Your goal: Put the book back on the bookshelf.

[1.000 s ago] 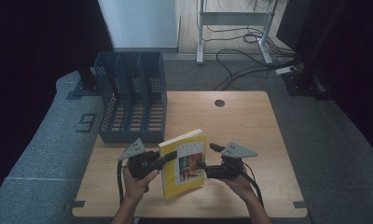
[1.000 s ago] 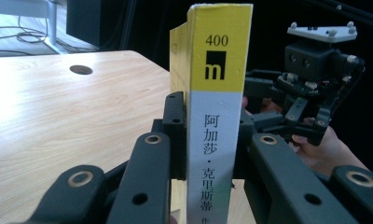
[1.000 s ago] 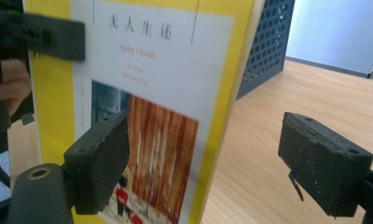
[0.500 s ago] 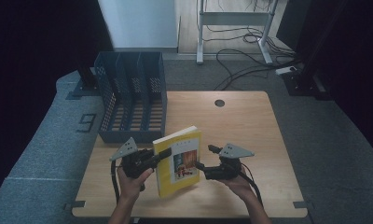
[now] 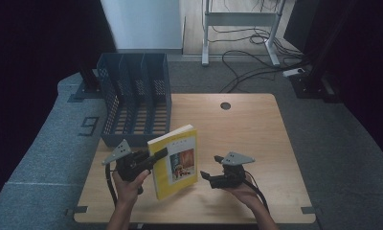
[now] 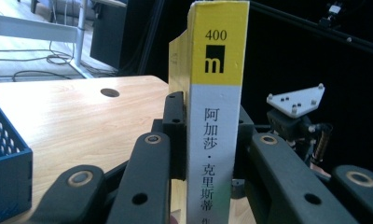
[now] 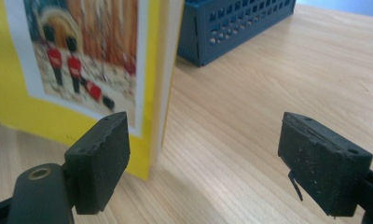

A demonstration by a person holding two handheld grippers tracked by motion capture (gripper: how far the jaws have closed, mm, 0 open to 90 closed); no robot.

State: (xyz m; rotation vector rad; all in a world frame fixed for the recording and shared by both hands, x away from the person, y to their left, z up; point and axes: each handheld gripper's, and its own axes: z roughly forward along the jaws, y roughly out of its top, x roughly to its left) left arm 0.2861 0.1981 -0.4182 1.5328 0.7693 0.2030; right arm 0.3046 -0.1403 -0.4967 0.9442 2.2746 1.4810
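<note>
Yellow paperback book [image 5: 174,162], stiff and light, is standing clamped at its spine by left gripper [image 5: 153,157] fingers; right gripper [image 5: 205,176] fingers are gaping wide beside it.

The right gripper [image 5: 205,176] lets go of the yellow paperback book [image 5: 175,163] and sinks tableward, jaws apart — the left gripper [image 5: 157,155] carries it leftward alone.

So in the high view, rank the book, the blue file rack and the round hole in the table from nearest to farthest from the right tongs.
1. Book: just left of the right tongs, standing on the table.
2. Blue file rack: farther, at the table's far left.
3. Round hole: near the table's far edge, roughly as far as the rack, too close to call.
</note>
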